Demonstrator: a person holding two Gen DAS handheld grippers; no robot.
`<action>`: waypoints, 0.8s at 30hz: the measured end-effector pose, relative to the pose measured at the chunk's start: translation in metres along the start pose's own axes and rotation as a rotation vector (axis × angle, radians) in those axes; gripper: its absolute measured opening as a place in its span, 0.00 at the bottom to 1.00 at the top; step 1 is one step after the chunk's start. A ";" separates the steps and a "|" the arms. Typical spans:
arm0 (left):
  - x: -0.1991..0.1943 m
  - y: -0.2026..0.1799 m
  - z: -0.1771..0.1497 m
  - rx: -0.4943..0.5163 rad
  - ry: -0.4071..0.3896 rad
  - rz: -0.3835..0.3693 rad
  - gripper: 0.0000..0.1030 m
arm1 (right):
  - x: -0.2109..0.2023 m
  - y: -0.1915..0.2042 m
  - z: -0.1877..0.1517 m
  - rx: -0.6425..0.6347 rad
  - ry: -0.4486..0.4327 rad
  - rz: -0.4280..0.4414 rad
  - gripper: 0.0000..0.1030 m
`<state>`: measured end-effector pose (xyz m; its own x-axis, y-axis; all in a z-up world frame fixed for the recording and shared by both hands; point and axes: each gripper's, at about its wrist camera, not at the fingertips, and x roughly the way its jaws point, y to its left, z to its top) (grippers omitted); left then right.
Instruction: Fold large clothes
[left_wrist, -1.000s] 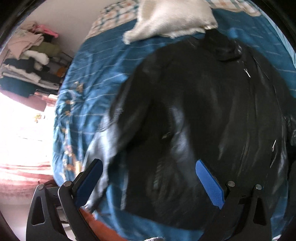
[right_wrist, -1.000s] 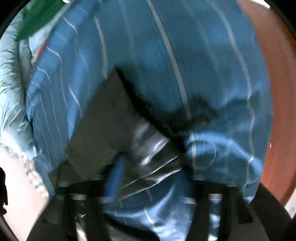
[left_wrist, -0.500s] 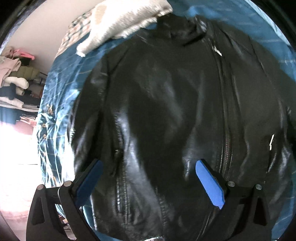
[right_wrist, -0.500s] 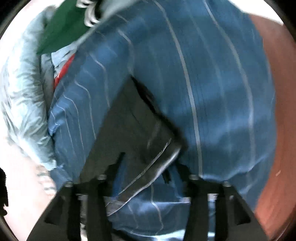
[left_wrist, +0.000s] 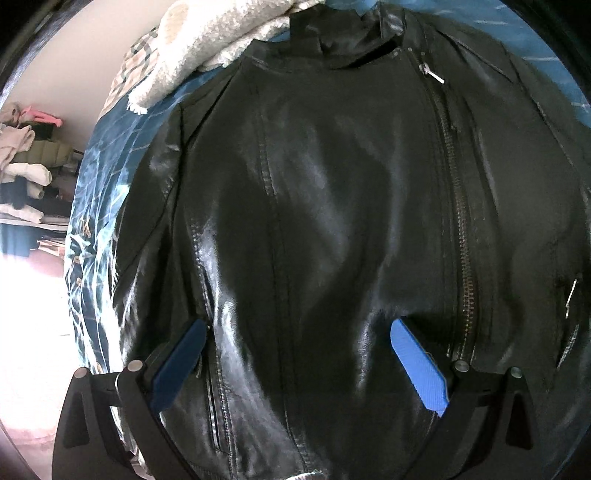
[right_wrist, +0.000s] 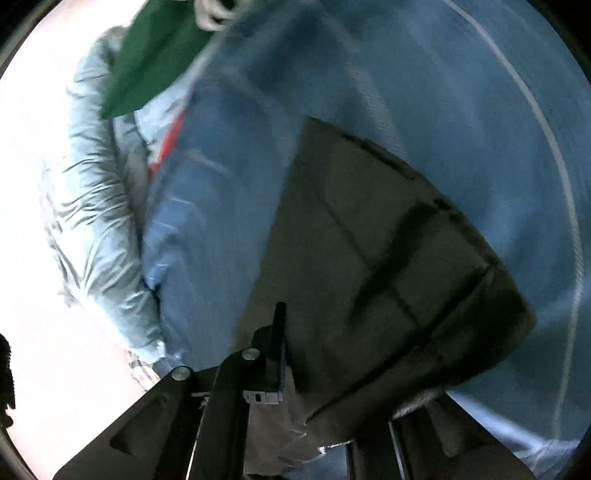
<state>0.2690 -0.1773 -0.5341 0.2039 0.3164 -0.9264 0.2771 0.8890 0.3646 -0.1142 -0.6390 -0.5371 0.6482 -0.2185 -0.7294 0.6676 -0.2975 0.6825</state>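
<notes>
A black leather jacket (left_wrist: 332, 221) lies front up on the blue striped bedspread (left_wrist: 107, 155), zipped, collar at the top. My left gripper (left_wrist: 295, 365) hovers over its lower front, open and empty, blue pads wide apart. In the right wrist view my right gripper (right_wrist: 332, 373) is shut on a dark end piece of the jacket (right_wrist: 369, 266), likely a sleeve cuff, which drapes over the right finger and hides it. The left finger (right_wrist: 277, 343) presses against the fabric.
A white fleece blanket (left_wrist: 207, 48) lies by the jacket's collar over a checked pillow. A rack of stacked clothes (left_wrist: 26, 155) stands at the left. In the right wrist view a grey-blue puffy garment (right_wrist: 96, 221) and green fabric (right_wrist: 147, 62) lie beyond the bedspread.
The left gripper moved in over the jacket's front, which now fills its view. The right gripper closed on the dark sleeve end and lifted it off the bedspread.
</notes>
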 end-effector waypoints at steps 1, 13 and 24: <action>-0.001 0.002 0.000 -0.004 -0.002 -0.004 1.00 | -0.009 0.013 0.000 -0.011 -0.010 0.017 0.07; -0.008 0.086 -0.011 -0.164 -0.014 -0.034 1.00 | -0.037 0.257 -0.170 -0.474 0.184 0.215 0.07; 0.022 0.231 -0.076 -0.417 0.021 0.084 1.00 | 0.157 0.274 -0.547 -1.169 0.638 -0.008 0.07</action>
<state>0.2661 0.0600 -0.4774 0.1891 0.3960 -0.8985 -0.1441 0.9164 0.3735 0.3711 -0.2462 -0.4387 0.4853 0.3458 -0.8031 0.3841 0.7408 0.5511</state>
